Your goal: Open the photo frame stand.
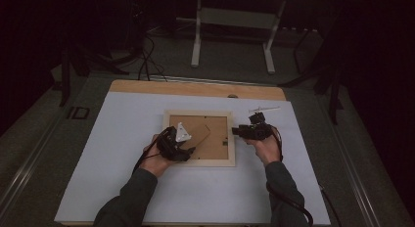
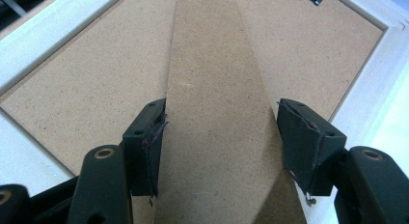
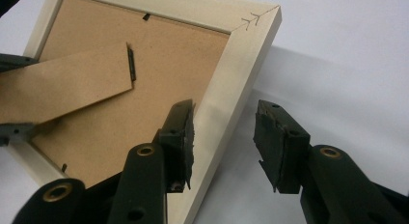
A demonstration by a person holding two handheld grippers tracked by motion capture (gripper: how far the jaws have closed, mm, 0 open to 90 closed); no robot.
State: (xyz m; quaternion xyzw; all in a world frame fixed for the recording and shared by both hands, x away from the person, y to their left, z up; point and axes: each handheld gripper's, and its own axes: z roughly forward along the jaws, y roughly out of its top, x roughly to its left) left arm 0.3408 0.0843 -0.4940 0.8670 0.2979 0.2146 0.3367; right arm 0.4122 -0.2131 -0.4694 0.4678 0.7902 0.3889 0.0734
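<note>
On the white sheet (image 1: pixel 122 153) covering the table (image 1: pixel 195 88), near its middle, a pale wooden picture frame (image 1: pixel 166 139) lies face down, brown backing board (image 1: pixel 215 144) upward. Left gripper (image 1: pixel 182 147) sits over the frame's near-left part, held by the person's left hand (image 1: pixel 157 161). Left gripper view: the jaws straddle the hinged easel strut (image 2: pixel 217 113) of the backing; left pad touches the strut's edge, right pad stands just clear of the other edge, so the jaws are wide with the strut between them and not visibly clamped. Strut is lifted off the backing board at a tilt, its far end attached by a small dark hinge (image 3: pixel 130 64). Right gripper (image 1: pixel 239 131) is at the frame's right edge, held by the right hand (image 1: pixel 266 147). Right gripper view: jaws fairly wide, one on either side of the frame's right rail (image 3: pixel 231 89); inner pad sits against the rail's inner side, outer pad apart from it over the white sheet. A small white strip (image 1: pixel 264 109) lies on the sheet beyond the right gripper.
</note>
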